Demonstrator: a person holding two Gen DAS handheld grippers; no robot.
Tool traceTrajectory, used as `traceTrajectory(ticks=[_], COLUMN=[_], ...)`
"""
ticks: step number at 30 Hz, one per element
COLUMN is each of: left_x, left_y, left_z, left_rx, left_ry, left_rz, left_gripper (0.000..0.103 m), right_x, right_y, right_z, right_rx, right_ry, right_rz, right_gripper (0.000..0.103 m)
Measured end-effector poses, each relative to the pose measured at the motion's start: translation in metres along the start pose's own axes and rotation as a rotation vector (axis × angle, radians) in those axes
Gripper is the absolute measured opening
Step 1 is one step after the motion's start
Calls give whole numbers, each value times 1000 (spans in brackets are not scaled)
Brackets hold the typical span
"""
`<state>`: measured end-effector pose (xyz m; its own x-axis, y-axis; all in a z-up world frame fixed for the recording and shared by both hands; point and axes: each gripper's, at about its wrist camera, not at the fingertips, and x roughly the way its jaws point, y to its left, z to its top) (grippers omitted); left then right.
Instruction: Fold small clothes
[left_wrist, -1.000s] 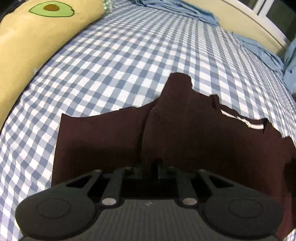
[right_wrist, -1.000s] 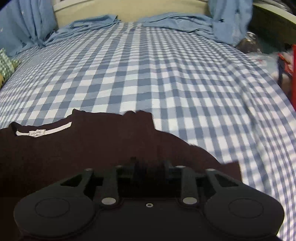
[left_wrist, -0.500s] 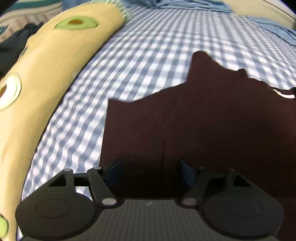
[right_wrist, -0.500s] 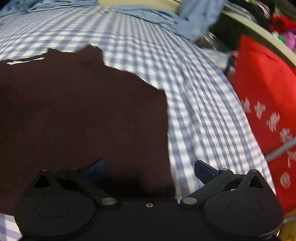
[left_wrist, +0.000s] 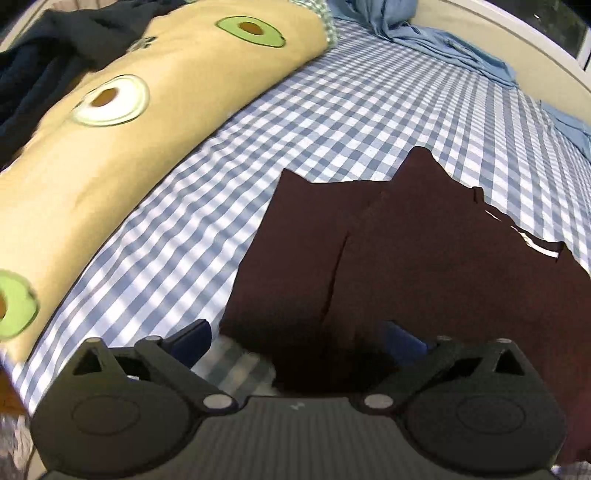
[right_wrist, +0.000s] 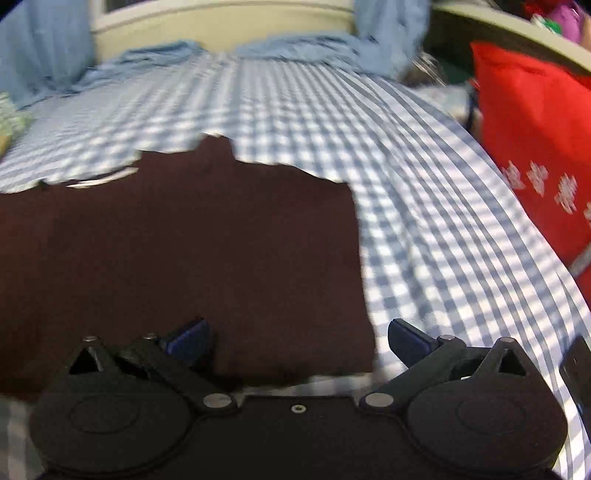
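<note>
Blue-and-white checked bedsheet (left_wrist: 369, 110) carries the dark maroon T-shirt (left_wrist: 424, 266), lying flat with its white neck label far from both cameras. Left gripper (left_wrist: 299, 338) is opening over the near left hem corner, nothing pinched; right gripper (right_wrist: 297, 338) stands wide over the near right corner. Judged: spreading done; next, grasp an edge for folding. Avocado-print cushion (left_wrist: 147, 122) lies alongside.
</note>
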<state>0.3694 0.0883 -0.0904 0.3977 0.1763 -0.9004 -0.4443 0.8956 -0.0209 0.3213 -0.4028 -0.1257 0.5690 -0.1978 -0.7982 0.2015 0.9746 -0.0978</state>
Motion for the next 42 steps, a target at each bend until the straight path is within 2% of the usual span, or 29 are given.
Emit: traceTrajectory(ticks=[6,13,22,27,32,36,39,42], left_x=[-36,-41,5,28,45,54,61,69], left_y=[0,9,33,50,57,58,57,54], left_z=[-18,-26,-30,-33,-37,-38,-37,-37], left_rx=[30,25,-13,-89,-142,-167,-176,-175], left_ry=[-33,-18,67,109,146,158,172,185], left_rz=[85,76,12,-82,-114,-142,-156,-167], left_gripper=[103,103,103,103,103,103,103,103], right_x=[-25,-38,-22,-3,6,15,23,24], right_y=[29,62,123,157,186,202,206,202], right_z=[-4,-1,9,15,11,0,-12,-22], right_rx=[-87,-169,-289,-341,-414,-460,-453,-393], right_ry=[-60,-92,-75,-95,-138,-100,-72,-82], right_rz=[105,162,138,171,176,161,142,136], right_gripper=[102,102,102,102,102,102,102,102])
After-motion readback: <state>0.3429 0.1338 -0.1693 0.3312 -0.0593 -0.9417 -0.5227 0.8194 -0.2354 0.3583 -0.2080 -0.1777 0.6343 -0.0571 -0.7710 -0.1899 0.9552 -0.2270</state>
